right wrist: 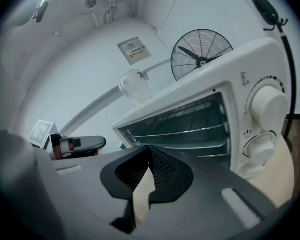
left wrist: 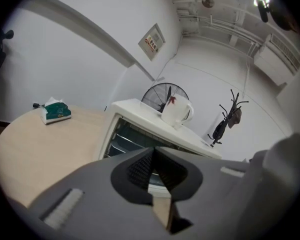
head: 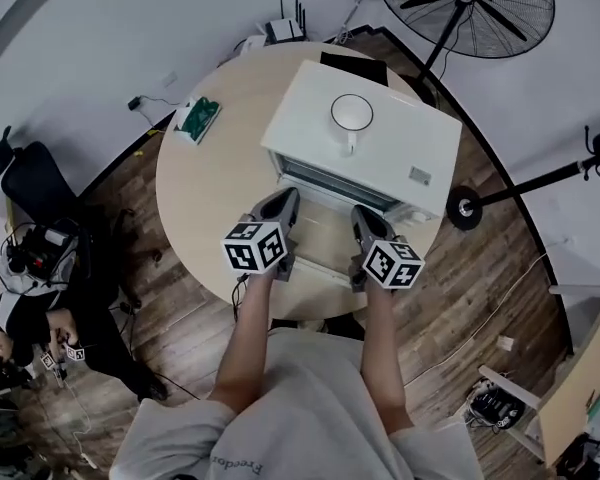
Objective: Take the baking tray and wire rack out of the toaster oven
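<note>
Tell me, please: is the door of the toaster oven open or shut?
Open. The right gripper view looks straight into the toaster oven, and no door covers the metal shelves inside.

We see the toaster oven (right wrist: 225, 91) w/ a smooth white semi-gloss shell, and the wire rack (right wrist: 190, 130) is shiny bare metal. Table (head: 210, 188): pale wood, matt. Left gripper (left wrist: 154, 153) & right gripper (right wrist: 150, 153): matt grey plastic, rough grid-textured pads. Mug (left wrist: 176, 110) glossy.

The round light-wood table (head: 205, 193) carries a white toaster oven (head: 365, 133) with its door open. A green-and-white tissue pack (head: 197, 116) lies flat on the tabletop to the left of the toaster oven, well apart from it, near the table's edge.
</note>
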A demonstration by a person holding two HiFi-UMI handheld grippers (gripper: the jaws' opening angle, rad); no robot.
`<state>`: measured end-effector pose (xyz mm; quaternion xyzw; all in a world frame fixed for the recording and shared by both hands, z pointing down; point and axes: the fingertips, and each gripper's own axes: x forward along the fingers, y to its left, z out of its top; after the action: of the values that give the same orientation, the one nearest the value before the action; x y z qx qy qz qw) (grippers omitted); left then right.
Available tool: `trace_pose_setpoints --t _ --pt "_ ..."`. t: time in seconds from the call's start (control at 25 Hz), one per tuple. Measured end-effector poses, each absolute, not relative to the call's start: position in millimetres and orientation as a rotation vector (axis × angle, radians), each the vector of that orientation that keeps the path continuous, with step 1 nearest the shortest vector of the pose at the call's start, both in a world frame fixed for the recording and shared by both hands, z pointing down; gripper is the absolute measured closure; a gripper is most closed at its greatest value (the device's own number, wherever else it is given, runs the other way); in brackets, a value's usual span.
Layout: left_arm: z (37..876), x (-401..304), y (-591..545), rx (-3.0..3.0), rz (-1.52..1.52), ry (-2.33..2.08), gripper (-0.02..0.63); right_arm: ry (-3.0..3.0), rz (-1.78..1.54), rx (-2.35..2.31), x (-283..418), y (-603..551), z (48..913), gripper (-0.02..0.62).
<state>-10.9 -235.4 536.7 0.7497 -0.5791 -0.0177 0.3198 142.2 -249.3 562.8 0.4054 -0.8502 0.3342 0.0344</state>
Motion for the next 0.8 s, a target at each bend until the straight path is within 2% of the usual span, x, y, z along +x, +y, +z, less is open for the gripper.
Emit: trace_pose_setpoints --t 0.24,0.48,0.68,0.8 --pt "575.0 2.8 -254.0 1.963 -0.074 -1.404 0.551 -2.639 1.365 1.447 161.2 -265.5 580.0 0.594" --pt "603.1 -2.1 -273.2 1.72 -0.432 -1.217 0.548 -2.644 1.683 1.539 166.4 -273.3 597.1 0.591" --pt "616.4 4.9 -289.3 1.664 -0.596 -1.073 0.544 -2.565 2.009 1.687 176.9 -277.8 617.1 0.55" --pt "623.7 13.1 -296.8 1.641 -0.64 -1.033 0.495 -2.495 2.135 1.783 179.8 -279.2 629.8 0.524"
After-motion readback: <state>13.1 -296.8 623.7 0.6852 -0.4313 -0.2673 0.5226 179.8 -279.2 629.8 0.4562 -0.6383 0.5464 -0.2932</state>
